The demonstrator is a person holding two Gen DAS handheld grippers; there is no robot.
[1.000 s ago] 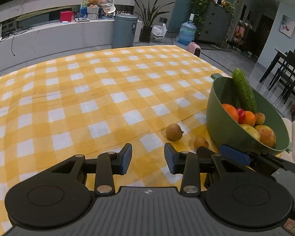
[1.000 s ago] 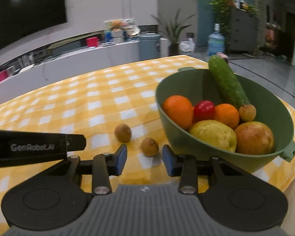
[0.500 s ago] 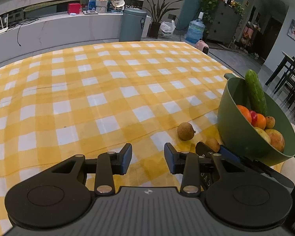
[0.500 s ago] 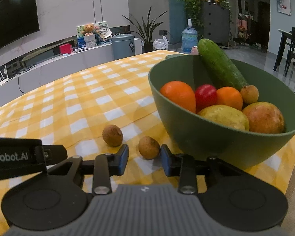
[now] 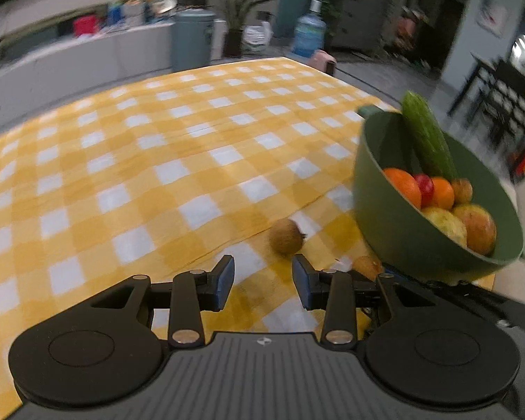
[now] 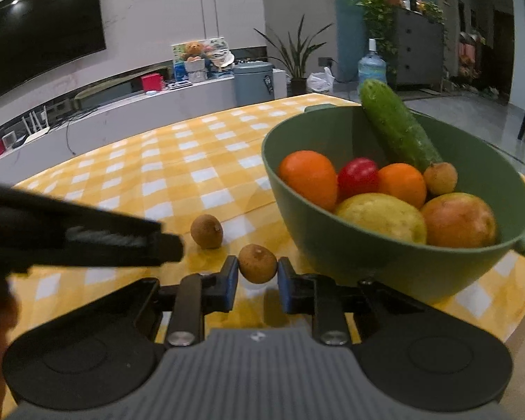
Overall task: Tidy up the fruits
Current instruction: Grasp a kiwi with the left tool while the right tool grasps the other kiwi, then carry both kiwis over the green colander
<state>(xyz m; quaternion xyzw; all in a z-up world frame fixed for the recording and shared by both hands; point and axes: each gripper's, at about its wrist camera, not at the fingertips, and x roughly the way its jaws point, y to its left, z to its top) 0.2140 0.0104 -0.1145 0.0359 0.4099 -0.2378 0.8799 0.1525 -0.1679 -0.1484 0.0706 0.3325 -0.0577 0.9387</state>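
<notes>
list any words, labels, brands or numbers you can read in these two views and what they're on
No text can be read in either view.
Left gripper: light lettering along its side, seen from the right wrist, too motion-blurred to read.
Bin: a small dark sticker, too small to read.
Picture box on the counter: printed art, with any words too small to read.
Small logo marks on both camera housings: symbols, not letters.
</notes>
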